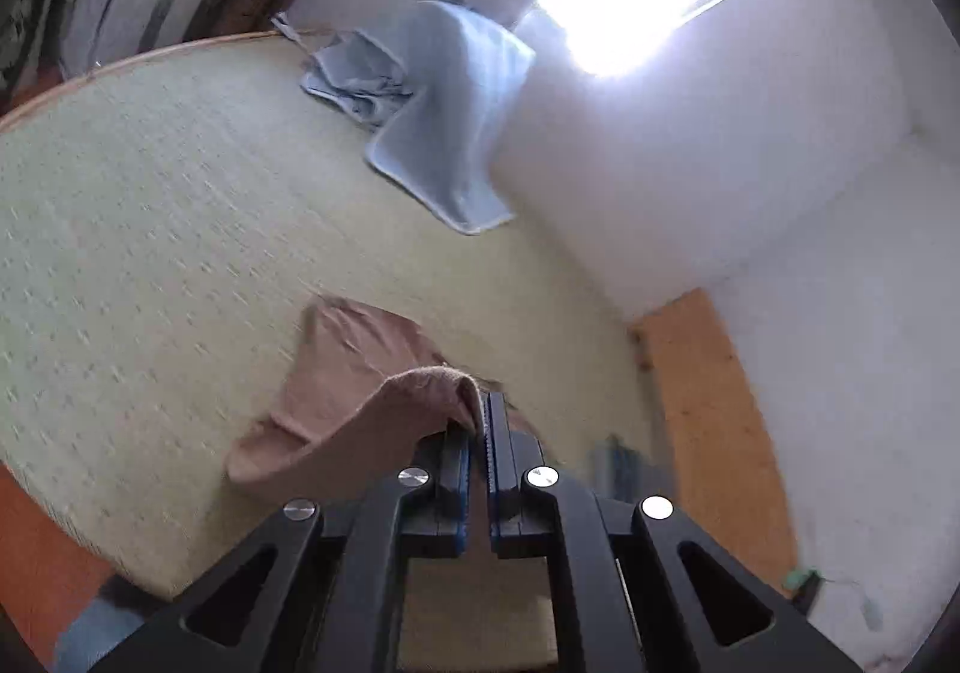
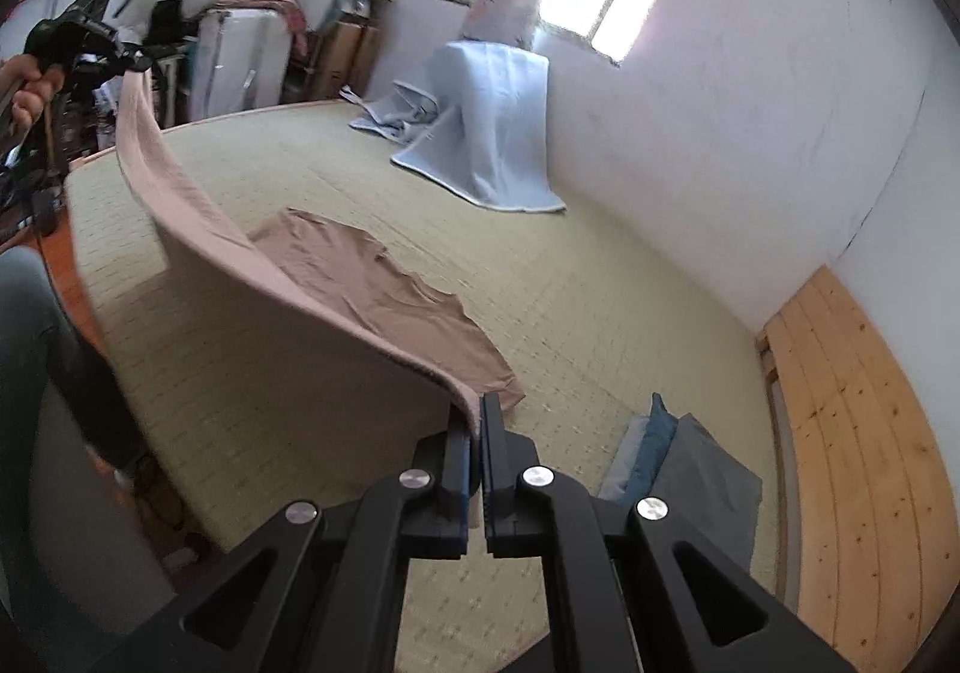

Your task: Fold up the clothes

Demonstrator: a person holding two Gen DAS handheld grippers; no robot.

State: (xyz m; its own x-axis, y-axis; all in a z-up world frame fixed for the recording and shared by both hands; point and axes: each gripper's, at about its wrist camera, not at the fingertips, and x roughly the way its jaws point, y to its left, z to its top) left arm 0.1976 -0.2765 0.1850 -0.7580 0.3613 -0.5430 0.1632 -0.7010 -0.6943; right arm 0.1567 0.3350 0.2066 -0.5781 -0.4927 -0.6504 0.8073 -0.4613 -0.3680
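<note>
Left gripper [image 1: 485, 421] clamped on one hem corner of the tan garment [image 2: 372, 277]; right gripper [image 2: 480, 421] pinched tight on the other corner. Hem stretched between the two as a soft, fuzzy-edged band, raised off the mat [image 2: 570, 283]. Far part of the garment lying flat and creased on the mat, near its middle. Woven, pale green-yellow mat with a fine dotted weave and wooden trim. Pale blue blanket [image 2: 486, 133] draped at the mat's far edge, quilted, with a lighter border. Folded grey and blue clothes [image 2: 690, 469] stacked at the mat's near right edge, beside bare pine slats [image 2: 852, 433].
</note>
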